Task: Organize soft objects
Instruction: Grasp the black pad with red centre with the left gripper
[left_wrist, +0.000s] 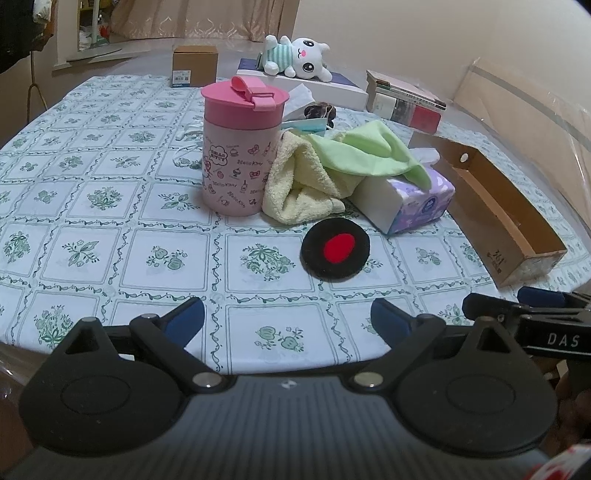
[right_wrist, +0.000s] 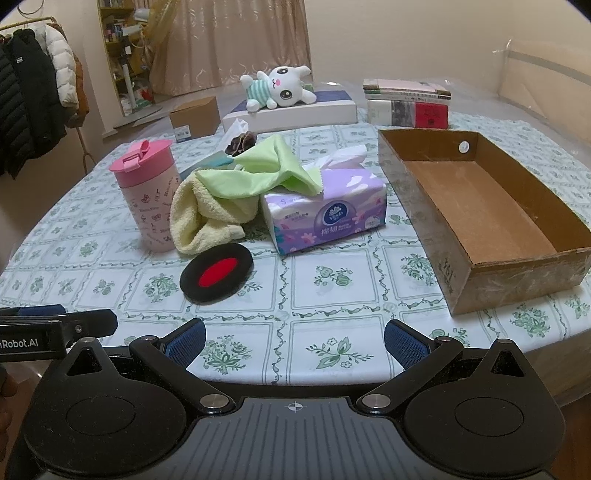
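Note:
A pale yellow towel (left_wrist: 299, 184) (right_wrist: 207, 216) lies crumpled mid-table, with a light green cloth (left_wrist: 365, 155) (right_wrist: 266, 170) draped over it and over a purple tissue pack (left_wrist: 413, 199) (right_wrist: 325, 218). In front of them sits a round black pad with a red centre (left_wrist: 335, 248) (right_wrist: 217, 272). A white plush cat (left_wrist: 299, 57) (right_wrist: 279, 86) rests on a white box at the back. An open cardboard tray (left_wrist: 509, 221) (right_wrist: 491, 206) stands empty at the right. My left gripper (left_wrist: 288, 317) and right gripper (right_wrist: 293, 338) hover open over the near table edge, holding nothing.
A pink lidded cup (left_wrist: 238, 147) (right_wrist: 147, 195) stands left of the towel. Stacked books (left_wrist: 406, 101) (right_wrist: 406, 101), a small brown box (left_wrist: 194, 66) (right_wrist: 194, 118) and a dark scrunchie (left_wrist: 319, 110) sit further back. Coats (right_wrist: 33, 99) hang at the left.

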